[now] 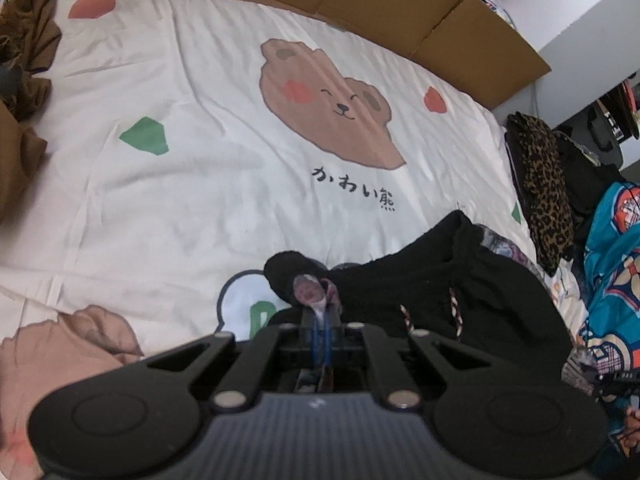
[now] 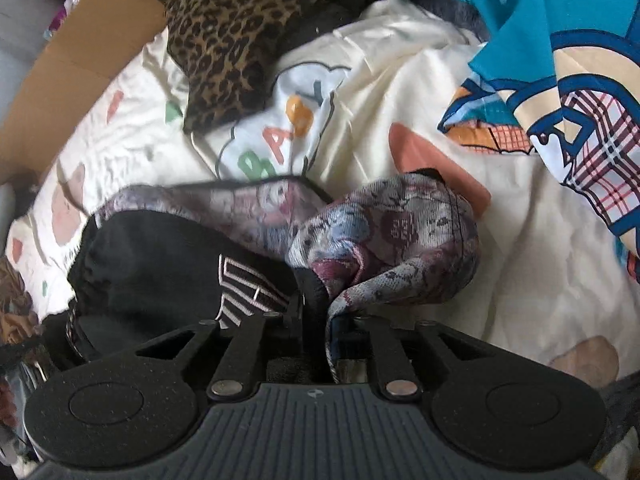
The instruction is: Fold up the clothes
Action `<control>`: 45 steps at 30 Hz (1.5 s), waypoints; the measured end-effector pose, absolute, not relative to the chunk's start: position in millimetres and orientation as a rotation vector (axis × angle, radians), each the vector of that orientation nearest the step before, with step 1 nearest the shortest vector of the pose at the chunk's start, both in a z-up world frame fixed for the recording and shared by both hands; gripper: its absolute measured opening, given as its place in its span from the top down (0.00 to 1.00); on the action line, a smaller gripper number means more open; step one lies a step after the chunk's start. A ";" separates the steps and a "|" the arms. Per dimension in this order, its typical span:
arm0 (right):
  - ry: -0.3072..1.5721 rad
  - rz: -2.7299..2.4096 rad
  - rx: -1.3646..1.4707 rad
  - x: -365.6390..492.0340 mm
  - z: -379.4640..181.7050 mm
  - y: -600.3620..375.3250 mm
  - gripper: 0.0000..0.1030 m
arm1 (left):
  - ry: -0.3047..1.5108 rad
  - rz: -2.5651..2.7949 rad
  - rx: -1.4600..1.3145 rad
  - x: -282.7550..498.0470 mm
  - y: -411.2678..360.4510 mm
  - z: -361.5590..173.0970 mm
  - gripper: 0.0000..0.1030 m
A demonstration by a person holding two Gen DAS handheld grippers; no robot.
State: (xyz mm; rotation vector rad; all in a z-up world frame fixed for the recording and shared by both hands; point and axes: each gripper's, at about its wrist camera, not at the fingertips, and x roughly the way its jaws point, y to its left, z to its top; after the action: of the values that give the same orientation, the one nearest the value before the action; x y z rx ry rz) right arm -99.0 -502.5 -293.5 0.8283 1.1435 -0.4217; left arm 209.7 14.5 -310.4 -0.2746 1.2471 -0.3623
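Cream bedding printed with a brown bear face (image 1: pixel 328 108) covers the bed, and on it lies a black garment with a floral woven lining (image 1: pixel 432 284), bunched near the lower right of the left wrist view. Its edge is pinched between the pressed-together fingers of the left hand-held gripper (image 1: pixel 318 312). From the right wrist view, a fold of the same garment's lining (image 2: pixel 384 240) sits between the fingers of the right hand-held gripper (image 2: pixel 320 312), which stand slightly apart; I cannot tell whether they press the cloth. Beyond the garment rest a leopard-print fabric piece (image 2: pixel 236 32) and a teal cartoon-print cloth (image 2: pixel 560 60). Flattened brown cardboard (image 1: pixel 400 4) lies along the bed's far edge.
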 end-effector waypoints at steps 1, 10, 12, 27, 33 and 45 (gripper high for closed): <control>1.148 -0.413 0.828 -99.5 -291.4 -501.9 0.70 | 1.249 -0.361 -0.281 210.4 15.4 -311.0 0.97; 1.127 -0.459 0.843 -119.9 -266.2 -513.0 0.54 | 1.238 -0.348 -0.264 210.2 14.7 -316.6 0.97; 1.108 -0.472 0.846 -122.0 -259.0 -516.3 0.53 | 1.233 -0.351 -0.259 209.2 14.9 -315.8 0.97; 0.990 -0.376 0.734 -56.0 -227.6 -523.8 0.52 | 1.204 -0.346 -0.333 207.5 32.6 -321.6 0.96; 0.986 -0.237 0.623 11.4 -235.0 -500.2 0.52 | 1.204 -0.352 -0.357 205.8 36.5 -324.4 0.96; 1.012 0.059 0.473 151.8 -283.3 -446.3 0.52 | 1.184 -0.344 -0.407 197.2 46.0 -323.5 0.96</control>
State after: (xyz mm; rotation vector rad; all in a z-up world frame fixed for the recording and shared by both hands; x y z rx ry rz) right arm 151.8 -446.3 -283.3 0.4729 1.0119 0.0587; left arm 197.2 46.0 -323.5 -0.4066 1.1841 -0.3445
